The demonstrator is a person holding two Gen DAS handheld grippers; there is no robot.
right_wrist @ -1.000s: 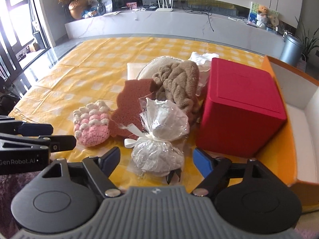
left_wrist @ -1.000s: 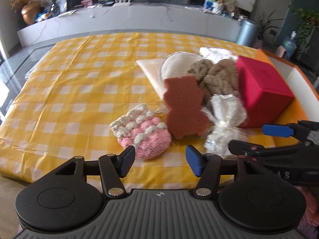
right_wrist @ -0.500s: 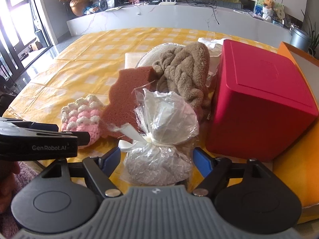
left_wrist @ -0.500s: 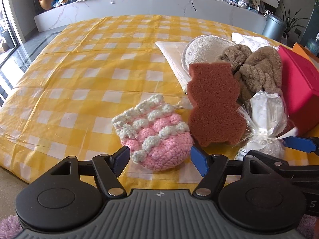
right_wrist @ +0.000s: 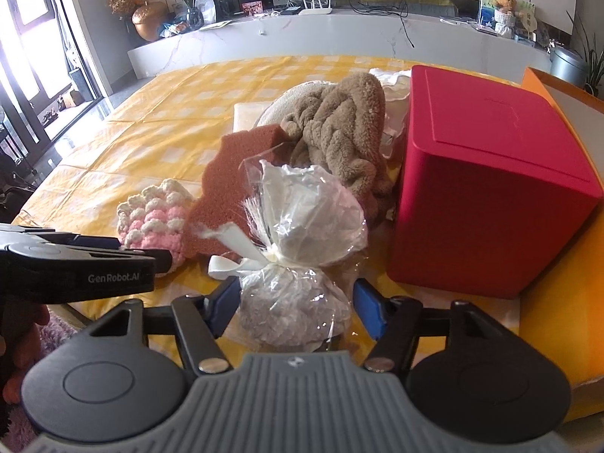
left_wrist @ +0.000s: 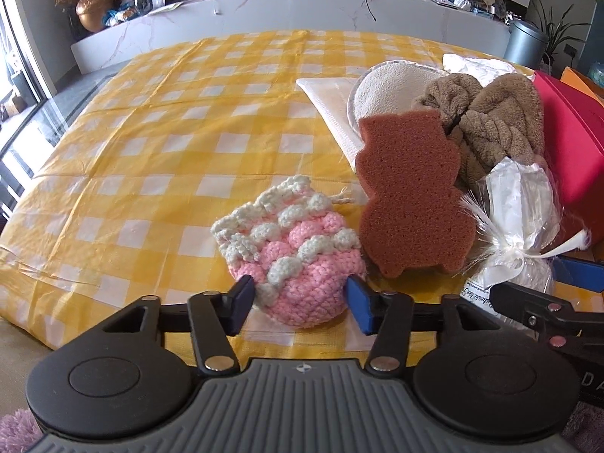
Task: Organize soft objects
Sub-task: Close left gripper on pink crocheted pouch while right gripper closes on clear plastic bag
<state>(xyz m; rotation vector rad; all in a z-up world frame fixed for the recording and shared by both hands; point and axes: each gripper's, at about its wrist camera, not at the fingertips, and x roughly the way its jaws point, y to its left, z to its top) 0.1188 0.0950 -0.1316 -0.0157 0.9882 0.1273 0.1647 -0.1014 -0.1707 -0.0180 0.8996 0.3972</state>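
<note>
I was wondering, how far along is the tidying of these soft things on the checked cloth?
Nothing looks sorted yet: the bear-shaped sponge, brown plush and the rest lie piled beside the red box. In hand: the left gripper has just been closing around the pink crochet pouch, the right gripper around the cellophane bag. Lifting and placing everything remains.

**Soft items clustered at the table's near right**

A crocheted pouch [left_wrist: 290, 260] lies nearest on the tablecloth [left_wrist: 151, 158]. Just right of it a flat sponge [left_wrist: 409, 192] leans, apparently against a plush bundle [left_wrist: 490, 128] behind. Right of the sponge sits a tied cellophane bag [right_wrist: 302, 249], with a lidded box [right_wrist: 487, 204] further right. Folded cloths [left_wrist: 332, 102] lie behind.
</note>
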